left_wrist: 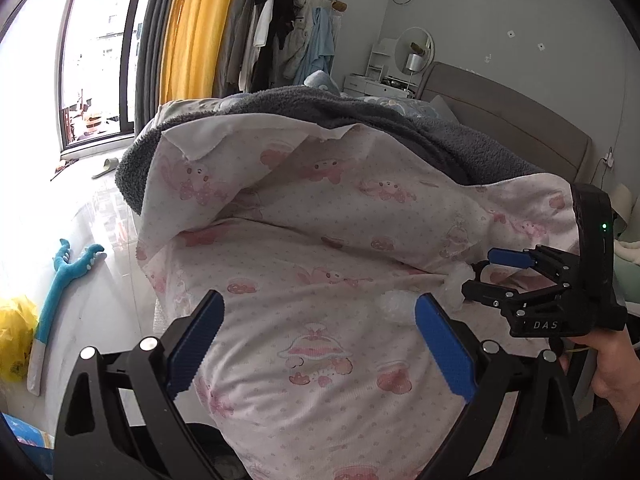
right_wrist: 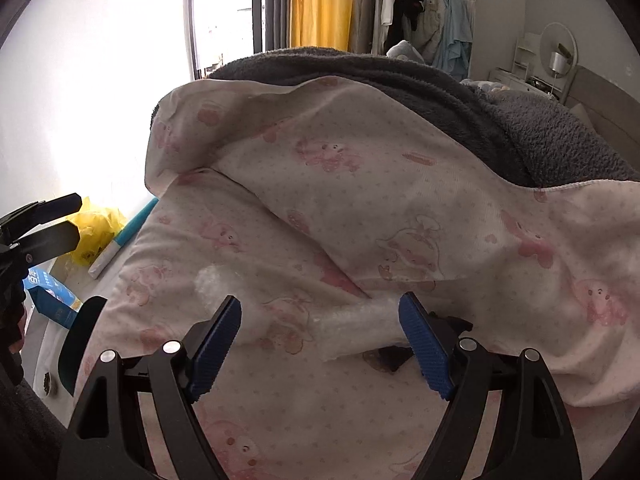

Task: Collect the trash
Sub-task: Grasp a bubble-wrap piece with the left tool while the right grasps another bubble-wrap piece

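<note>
Two clear bubble-wrap scraps lie on the pink-patterned bed sheet (right_wrist: pixel 304 420). One scrap (right_wrist: pixel 360 326) lies just ahead of my right gripper (right_wrist: pixel 320 344), which is open with the scrap between its fingers, not gripped. A second scrap (right_wrist: pixel 212 282) lies further left. In the left wrist view the scraps show as one (left_wrist: pixel 394 306) by my open left gripper (left_wrist: pixel 318 344) and one (left_wrist: pixel 456 284) at the right gripper (left_wrist: pixel 482 276). The left gripper is empty.
A folded pink quilt (left_wrist: pixel 340 184) and grey fleece blanket (left_wrist: pixel 460 136) cover the bed behind. On the floor at left lie a yellow plastic bag (left_wrist: pixel 14 336), a blue plush toy (left_wrist: pixel 60 292) and a blue box (right_wrist: pixel 52 296). Window and yellow curtain (left_wrist: pixel 196 28) lie beyond.
</note>
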Tool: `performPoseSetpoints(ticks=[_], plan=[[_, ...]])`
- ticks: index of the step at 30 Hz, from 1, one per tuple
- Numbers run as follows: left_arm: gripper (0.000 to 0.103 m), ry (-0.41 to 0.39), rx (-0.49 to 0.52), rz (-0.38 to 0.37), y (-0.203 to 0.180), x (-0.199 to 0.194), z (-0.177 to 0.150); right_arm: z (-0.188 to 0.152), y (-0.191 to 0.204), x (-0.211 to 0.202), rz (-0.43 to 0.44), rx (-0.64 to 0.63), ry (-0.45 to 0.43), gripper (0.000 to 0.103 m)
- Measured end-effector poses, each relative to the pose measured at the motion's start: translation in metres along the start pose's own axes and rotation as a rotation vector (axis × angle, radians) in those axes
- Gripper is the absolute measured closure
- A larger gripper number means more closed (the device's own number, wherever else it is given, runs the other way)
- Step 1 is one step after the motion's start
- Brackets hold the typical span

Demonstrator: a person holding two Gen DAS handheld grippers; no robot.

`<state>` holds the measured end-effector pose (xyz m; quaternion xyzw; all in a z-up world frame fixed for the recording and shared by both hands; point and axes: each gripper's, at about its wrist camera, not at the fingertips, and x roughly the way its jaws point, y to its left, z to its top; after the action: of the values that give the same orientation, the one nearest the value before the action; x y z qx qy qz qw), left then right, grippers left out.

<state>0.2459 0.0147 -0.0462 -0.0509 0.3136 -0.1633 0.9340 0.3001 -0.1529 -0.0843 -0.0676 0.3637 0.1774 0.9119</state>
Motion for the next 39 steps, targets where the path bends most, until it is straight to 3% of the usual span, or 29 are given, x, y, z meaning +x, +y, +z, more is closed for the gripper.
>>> performPoseSetpoints(ticks=[8,23,29,39], plan=[[0.005,0.040,0.053,-0.029,-0.019,0.027,-0.002,-0.008,-0.018,0.018,-0.005,-0.030,0.048,0.021],[0.005,0.108,0.103,-0.100,-0.054,0.063,-0.008,-0.012,-0.030,0.044,0.068,-0.066,0.076,0.021],[0.005,0.143,0.125,-0.095,-0.065,0.078,-0.013,-0.012,-0.031,0.050,0.072,-0.078,0.098,0.039],[0.006,0.162,0.150,-0.083,-0.079,0.094,-0.015,-0.014,-0.057,0.028,0.147,0.051,0.019,0.041]])
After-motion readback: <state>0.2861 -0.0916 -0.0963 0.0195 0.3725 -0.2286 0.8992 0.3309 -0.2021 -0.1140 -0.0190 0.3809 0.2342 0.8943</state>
